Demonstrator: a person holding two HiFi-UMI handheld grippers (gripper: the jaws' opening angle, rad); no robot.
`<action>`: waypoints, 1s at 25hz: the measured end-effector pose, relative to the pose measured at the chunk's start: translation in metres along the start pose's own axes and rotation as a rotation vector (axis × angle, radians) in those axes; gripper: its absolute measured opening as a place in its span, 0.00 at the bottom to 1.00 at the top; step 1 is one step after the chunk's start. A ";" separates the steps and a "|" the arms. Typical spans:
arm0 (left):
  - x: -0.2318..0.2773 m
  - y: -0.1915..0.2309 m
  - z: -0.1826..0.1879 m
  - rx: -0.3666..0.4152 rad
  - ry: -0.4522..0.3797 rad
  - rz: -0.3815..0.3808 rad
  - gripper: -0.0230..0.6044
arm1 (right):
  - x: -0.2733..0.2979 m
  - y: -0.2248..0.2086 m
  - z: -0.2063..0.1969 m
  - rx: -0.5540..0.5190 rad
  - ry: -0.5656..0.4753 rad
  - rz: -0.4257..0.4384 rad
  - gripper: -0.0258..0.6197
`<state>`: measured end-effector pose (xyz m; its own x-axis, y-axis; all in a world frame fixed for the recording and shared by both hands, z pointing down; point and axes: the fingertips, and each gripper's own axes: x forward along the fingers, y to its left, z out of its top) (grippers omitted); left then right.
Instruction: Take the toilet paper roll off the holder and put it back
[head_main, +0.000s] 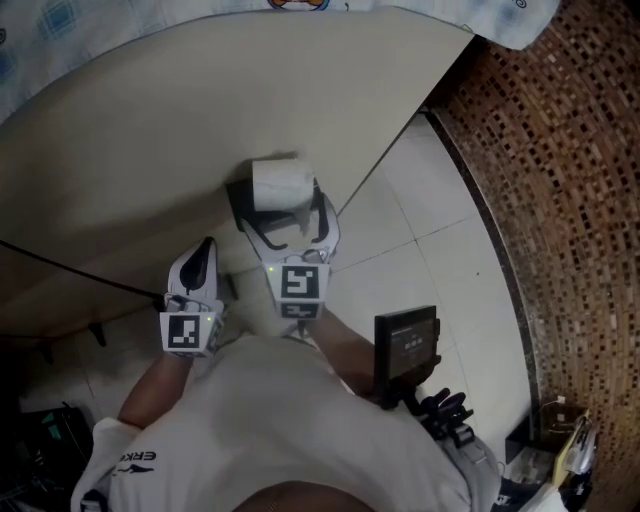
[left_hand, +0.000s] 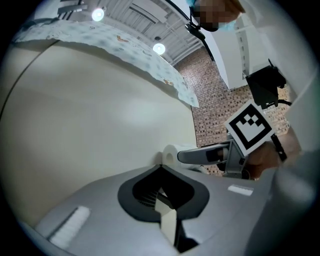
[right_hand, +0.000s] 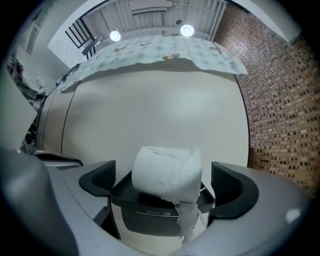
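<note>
A white toilet paper roll (head_main: 280, 183) sits on a dark holder (head_main: 240, 208) fixed to a beige wall. In the right gripper view the roll (right_hand: 167, 170) rests on the holder's black tray (right_hand: 150, 206), and a torn tail hangs off its front. My right gripper (head_main: 285, 215) is open, with one jaw on each side of the roll, and its pads stand clear of the paper. My left gripper (head_main: 200, 262) hangs lower left of the holder, shut on nothing. In the left gripper view the roll (left_hand: 171, 154) shows beyond the shut jaws, beside the right gripper's finger (left_hand: 200, 155).
The beige wall (head_main: 200, 110) has a patterned cloth (right_hand: 150, 52) along its top edge. A brick-pattern wall (head_main: 560, 180) stands to the right of the pale tiled floor (head_main: 410, 230). A black cable (head_main: 70, 268) crosses at left. A black device (head_main: 405, 345) hangs at the person's waist.
</note>
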<state>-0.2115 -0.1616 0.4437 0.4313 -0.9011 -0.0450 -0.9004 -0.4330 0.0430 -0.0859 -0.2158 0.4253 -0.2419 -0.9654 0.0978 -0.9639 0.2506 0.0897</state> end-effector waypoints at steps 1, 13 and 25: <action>-0.002 0.004 0.001 0.005 -0.006 -0.004 0.04 | 0.003 0.000 0.000 0.005 0.005 -0.012 0.97; 0.009 0.019 -0.001 -0.013 -0.029 -0.040 0.04 | 0.015 -0.010 -0.002 0.030 0.040 -0.091 0.95; 0.010 0.023 -0.008 0.012 -0.025 -0.061 0.04 | 0.029 -0.013 -0.013 0.045 0.082 -0.123 0.87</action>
<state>-0.2273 -0.1810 0.4526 0.4843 -0.8719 -0.0722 -0.8729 -0.4871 0.0275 -0.0784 -0.2460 0.4398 -0.1138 -0.9790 0.1694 -0.9902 0.1257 0.0615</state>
